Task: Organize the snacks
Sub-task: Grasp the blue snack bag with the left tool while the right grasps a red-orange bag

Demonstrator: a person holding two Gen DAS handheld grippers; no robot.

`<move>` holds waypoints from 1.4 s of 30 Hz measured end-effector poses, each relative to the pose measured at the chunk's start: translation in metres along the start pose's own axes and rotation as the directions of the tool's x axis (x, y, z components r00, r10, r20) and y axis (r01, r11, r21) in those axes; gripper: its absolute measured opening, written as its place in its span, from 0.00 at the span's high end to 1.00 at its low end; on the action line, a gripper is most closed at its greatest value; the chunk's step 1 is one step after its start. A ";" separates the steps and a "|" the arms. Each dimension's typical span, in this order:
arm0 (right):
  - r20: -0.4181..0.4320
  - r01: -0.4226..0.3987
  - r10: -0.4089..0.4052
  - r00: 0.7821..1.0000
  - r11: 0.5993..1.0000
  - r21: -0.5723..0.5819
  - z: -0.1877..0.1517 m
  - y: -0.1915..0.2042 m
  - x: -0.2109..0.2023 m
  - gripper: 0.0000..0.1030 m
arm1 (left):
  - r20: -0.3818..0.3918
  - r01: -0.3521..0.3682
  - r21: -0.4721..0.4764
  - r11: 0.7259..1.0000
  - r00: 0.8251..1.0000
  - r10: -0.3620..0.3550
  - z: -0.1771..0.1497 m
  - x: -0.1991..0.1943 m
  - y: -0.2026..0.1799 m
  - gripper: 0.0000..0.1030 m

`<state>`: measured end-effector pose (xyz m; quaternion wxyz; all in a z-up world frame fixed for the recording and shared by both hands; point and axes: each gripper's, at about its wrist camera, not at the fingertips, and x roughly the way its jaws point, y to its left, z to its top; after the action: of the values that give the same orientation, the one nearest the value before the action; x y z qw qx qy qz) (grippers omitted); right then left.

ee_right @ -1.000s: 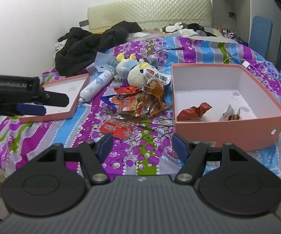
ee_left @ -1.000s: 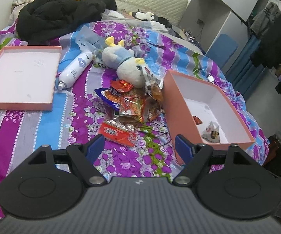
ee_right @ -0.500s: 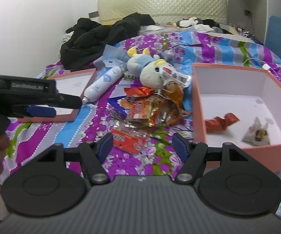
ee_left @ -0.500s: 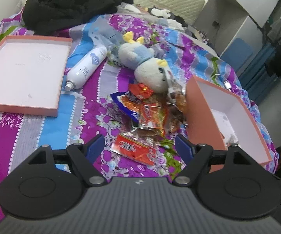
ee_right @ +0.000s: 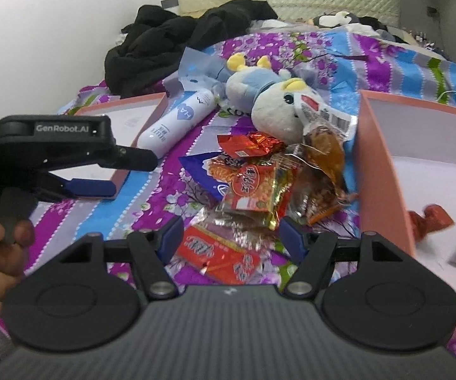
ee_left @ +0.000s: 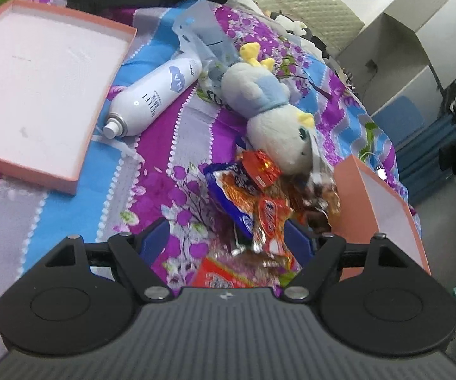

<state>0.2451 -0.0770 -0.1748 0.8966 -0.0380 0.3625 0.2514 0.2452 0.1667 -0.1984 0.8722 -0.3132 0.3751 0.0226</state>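
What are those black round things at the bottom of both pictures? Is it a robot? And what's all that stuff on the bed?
It isn't a robot. A person holds a grabbing tool in each hand, and each tool has a camera looking forward along its two blue-tipped fingers. One picture comes from the left gripper, the other from the right gripper. The right one's picture also shows the left tool from the side. Both are open and hold nothing. On the flowery bedspread lies a pile of snack packets, with a flat red packet nearest. Beside them are a pink box with two snacks already inside, its lid, a plush toy and a white spray bottle.
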 end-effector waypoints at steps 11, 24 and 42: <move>-0.062 0.031 -0.029 0.998 0.999 0.036 0.010 -0.018 0.080 0.20 | -0.029 0.042 -0.037 0.998 0.999 -0.043 0.023 0.073 0.018 0.31; -0.061 0.065 -0.066 0.996 0.998 -0.009 0.005 -0.017 0.108 0.29 | -0.063 0.087 -0.081 0.993 0.994 -0.092 0.024 0.118 0.025 0.89; -0.067 0.105 -0.106 0.992 0.994 -0.017 -0.008 0.012 0.036 0.69 | 0.006 0.088 -0.013 0.996 0.996 -0.088 0.010 0.017 0.016 0.98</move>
<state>0.2567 -0.0535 -0.2032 0.8955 -0.0714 0.3887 0.2047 0.2592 0.1817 -0.2130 0.8712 -0.3351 0.3584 -0.0126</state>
